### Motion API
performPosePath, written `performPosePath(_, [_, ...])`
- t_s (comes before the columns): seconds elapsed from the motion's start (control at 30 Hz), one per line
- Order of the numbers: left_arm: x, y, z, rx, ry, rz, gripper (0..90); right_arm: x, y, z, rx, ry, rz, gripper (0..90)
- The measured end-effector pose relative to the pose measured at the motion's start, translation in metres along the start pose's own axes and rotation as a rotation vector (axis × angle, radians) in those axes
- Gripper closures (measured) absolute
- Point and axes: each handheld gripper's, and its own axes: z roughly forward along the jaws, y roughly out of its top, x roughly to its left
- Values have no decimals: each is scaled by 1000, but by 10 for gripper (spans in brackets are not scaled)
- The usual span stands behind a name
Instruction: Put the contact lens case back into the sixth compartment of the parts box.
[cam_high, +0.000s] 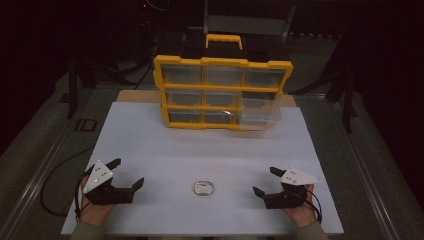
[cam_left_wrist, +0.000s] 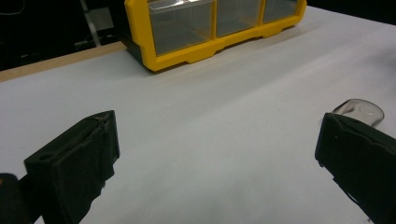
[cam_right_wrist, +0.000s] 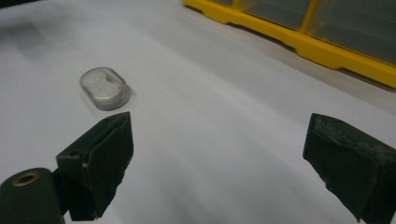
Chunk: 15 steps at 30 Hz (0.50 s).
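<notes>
Both pairs of jaws stand spread wide with nothing between them. The left gripper (cam_high: 126, 173) rests near the desk's front-left corner, the right gripper (cam_high: 266, 181) near its front-right corner, each held in a hand that comes in over the front edge.

Between them, close to the middle of the front edge and apart from both, lies a small clear oval case (cam_high: 204, 188). In the right gripper view it (cam_right_wrist: 104, 88) looks like a shallow transparent capsule with two round wells side by side, perhaps a contact-lens blister or a tiny lidded container; what is inside cannot be made out. In the left gripper view its rim (cam_left_wrist: 359, 111) peeks out just behind the right-hand jaw.

Judging by its look, the case is very light, stiff thin plastic, smooth and rounded, so it is likely to skate on the white desk surface (cam_high: 150, 135) or squirt out from between the pads if pinched hard. The safest hold seems to be across its narrow waist, with the jaws low against its side walls and closing gently, as it sits flat and offers little height.

Farther off, toward the back edge, stands a yellow organizer box (cam_high: 220, 92) with clear drawers; its lower-right clear drawer (cam_high: 258, 112) appears to be pulled partly out.
</notes>
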Motion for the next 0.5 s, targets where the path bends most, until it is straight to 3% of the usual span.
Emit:
performPosePath(0.17, [1, -2, -1, -5, -3, -6, 4, 8, 15, 13, 30, 47, -47, 78])
performPosePath(0.5, [1, -5, -3, -24, 7, -12, 2, 22, 36, 40, 107, 123, -83, 73])
